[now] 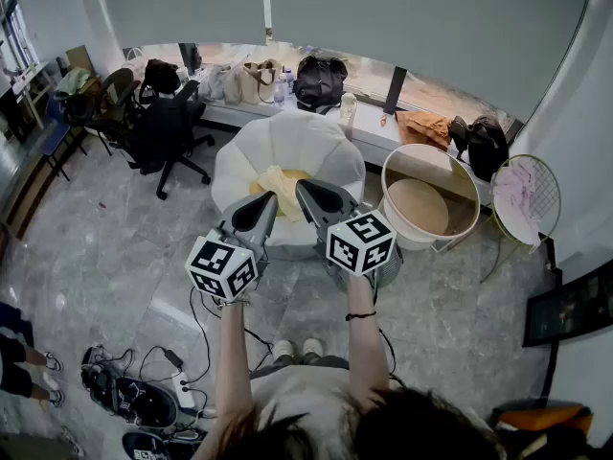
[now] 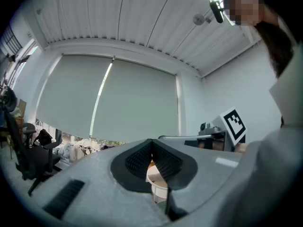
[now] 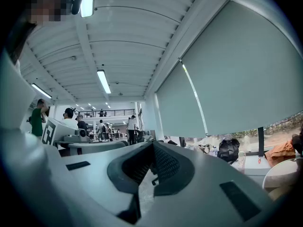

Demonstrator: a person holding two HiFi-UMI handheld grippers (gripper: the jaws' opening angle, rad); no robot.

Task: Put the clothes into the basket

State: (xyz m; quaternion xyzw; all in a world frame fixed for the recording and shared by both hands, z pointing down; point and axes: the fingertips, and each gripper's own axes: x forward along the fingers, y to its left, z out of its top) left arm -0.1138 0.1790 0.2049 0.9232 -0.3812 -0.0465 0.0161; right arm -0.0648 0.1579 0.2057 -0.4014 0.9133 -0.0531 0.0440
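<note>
The crumpled pale yellow cloth [image 1: 279, 186] lies on the rounded white beanbag seat [image 1: 287, 142] straight ahead of you. The round white basket [image 1: 414, 234] with a tan bottom stands just to the right of that seat on the grey marble floor [image 1: 105, 257]. You hold the left gripper [image 1: 267, 200] and the right gripper [image 1: 305, 189] level and side by side before the seat, each with its jaws closed tip to tip on nothing.

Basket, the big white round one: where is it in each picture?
Head view: basket right of centre, on the floor.
Left gripper view: basket low in the middle, peeking through a gap.
Right gripper view: probably the basket rim, at the bottom right edge.
Shared landmark: the grey window blind.
</note>
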